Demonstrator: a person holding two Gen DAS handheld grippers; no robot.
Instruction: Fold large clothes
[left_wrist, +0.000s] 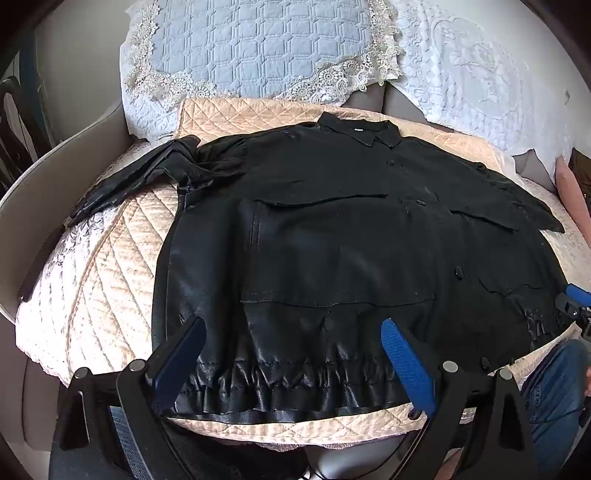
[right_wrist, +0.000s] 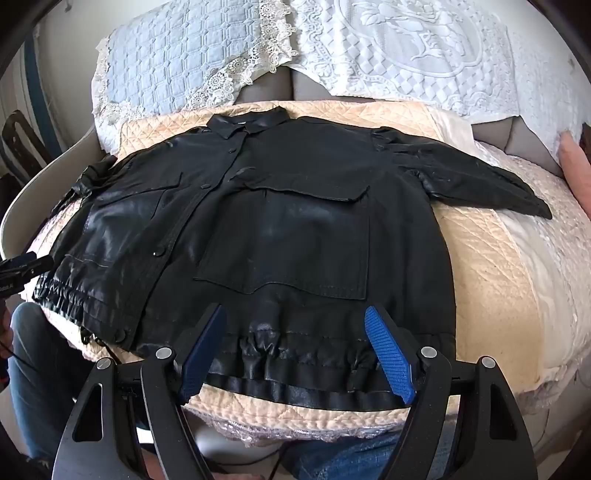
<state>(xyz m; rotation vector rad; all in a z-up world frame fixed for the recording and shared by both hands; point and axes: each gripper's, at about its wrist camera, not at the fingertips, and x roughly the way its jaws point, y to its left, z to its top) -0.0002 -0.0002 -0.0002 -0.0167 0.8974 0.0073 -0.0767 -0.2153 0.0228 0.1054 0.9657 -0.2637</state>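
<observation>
A black leather-look jacket (left_wrist: 332, 236) lies spread flat, front side up, on a peach quilted cover (left_wrist: 118, 273), collar at the far side and gathered hem toward me. Its sleeves stretch out to both sides. My left gripper (left_wrist: 293, 332) hovers open just above the hem's left half, nothing between its blue pads. In the right wrist view the same jacket (right_wrist: 280, 221) fills the middle, and my right gripper (right_wrist: 295, 323) stands open over the hem's right half, touching nothing. The tip of the right gripper (left_wrist: 572, 306) shows at the left view's right edge.
The cover lies on a sofa seat with a pale blue lace-edged cushion (left_wrist: 258, 48) and a white embroidered throw (right_wrist: 424, 48) behind. A pink cushion (right_wrist: 576, 166) stands at the far right. A person's jeans-clad legs (right_wrist: 33, 369) are at the seat's near edge.
</observation>
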